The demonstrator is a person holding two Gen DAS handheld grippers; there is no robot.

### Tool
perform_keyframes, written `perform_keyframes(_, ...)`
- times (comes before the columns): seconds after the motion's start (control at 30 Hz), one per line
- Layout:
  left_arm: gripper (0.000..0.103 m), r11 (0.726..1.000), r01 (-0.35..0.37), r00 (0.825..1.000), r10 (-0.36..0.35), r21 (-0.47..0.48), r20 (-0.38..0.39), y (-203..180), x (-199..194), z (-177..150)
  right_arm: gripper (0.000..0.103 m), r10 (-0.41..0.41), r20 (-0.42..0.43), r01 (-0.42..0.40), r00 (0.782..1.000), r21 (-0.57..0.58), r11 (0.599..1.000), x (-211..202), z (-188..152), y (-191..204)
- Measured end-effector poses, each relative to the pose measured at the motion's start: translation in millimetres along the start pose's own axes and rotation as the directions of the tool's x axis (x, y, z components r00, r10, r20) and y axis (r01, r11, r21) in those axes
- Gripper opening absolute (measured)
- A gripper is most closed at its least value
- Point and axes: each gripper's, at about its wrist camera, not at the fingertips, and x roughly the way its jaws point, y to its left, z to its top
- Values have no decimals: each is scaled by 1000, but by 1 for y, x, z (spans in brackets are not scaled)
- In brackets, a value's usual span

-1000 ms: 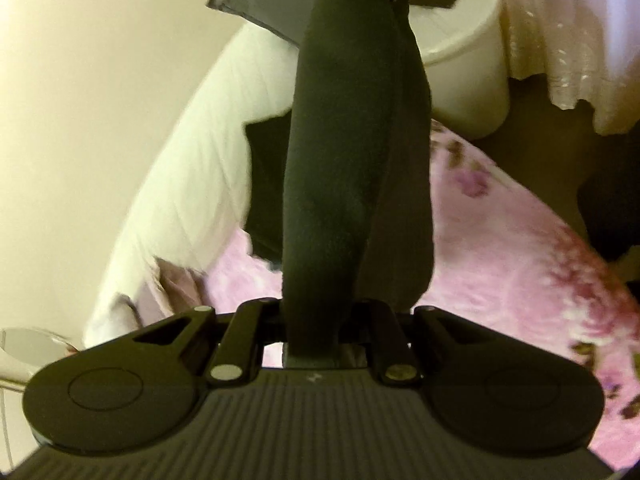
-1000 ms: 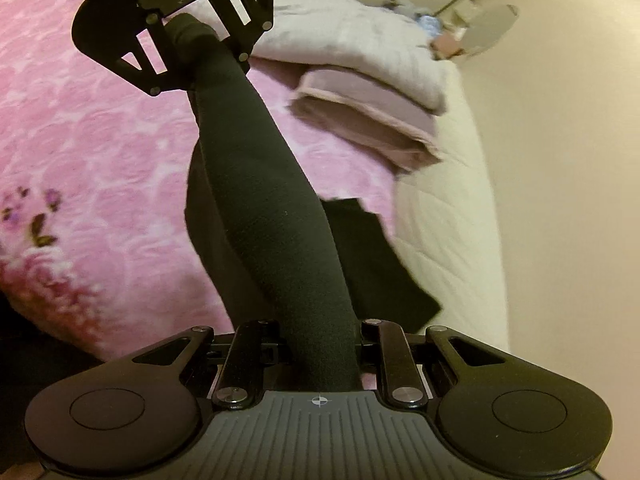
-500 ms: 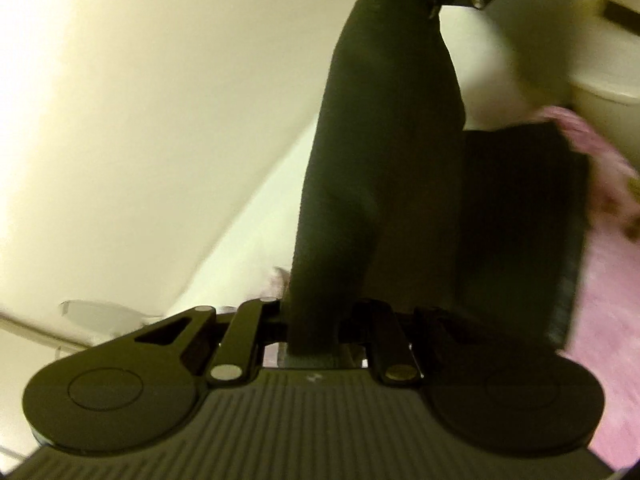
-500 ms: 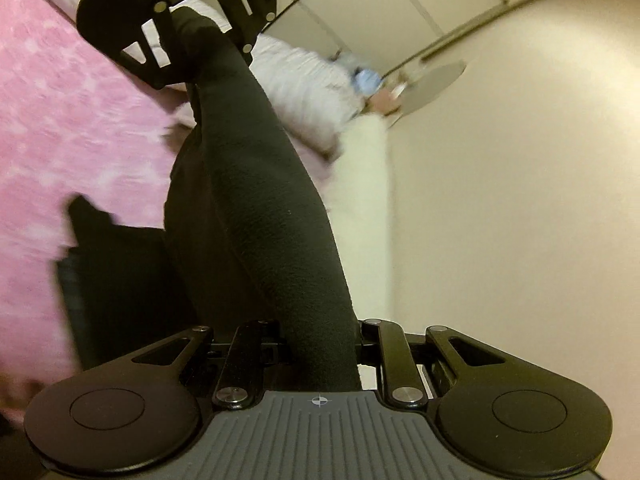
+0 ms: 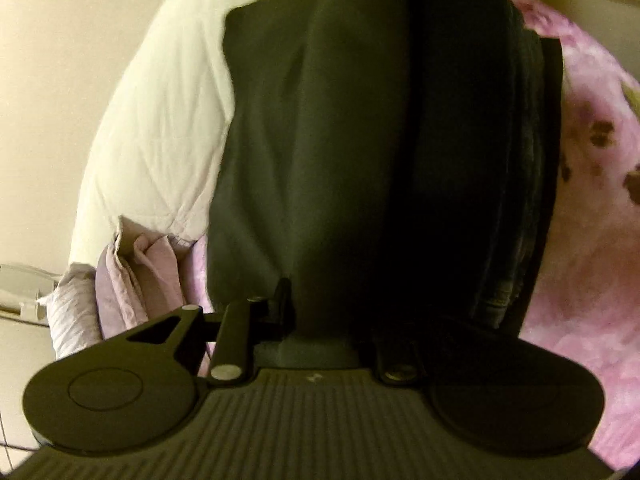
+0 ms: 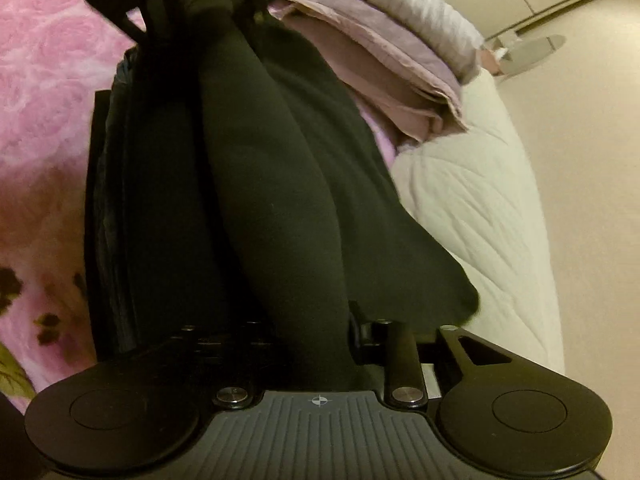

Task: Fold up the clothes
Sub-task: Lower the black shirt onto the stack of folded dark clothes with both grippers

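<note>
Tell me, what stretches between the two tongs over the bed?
A rolled black garment spans from the right tongs to the left tongs; each grips one end. The right wrist view shows it best.

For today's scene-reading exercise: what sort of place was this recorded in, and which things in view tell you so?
Most likely a bedroom, with the work done on a bed. A pink floral blanket covers the surface, a white quilted mattress runs along the wall, and folded lilac bedding lies stacked at one end.

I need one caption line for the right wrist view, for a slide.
Right gripper and left gripper hold a black garment stretched over a dark folded pile on the pink bedspread.
</note>
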Motion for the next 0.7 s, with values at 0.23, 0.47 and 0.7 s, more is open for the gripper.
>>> perform_keyframes(0.23, 24, 999, 13, 1000, -14, 40, 28, 7, -7, -11, 42, -51, -36, 52, 998, 26, 998, -21, -10, -3)
perform_keyframes(0.47, 15, 999, 32, 999, -33, 35, 43, 7, -18, -12, 15, -21, -31, 22, 999, 24, 999, -17, -3, 3)
perform_keyframes(0.7, 13, 999, 30, 999, -31, 25, 34, -14, -16, -22, 14, 11, -68, -10, 998, 27, 1000, -15, 0, 32)
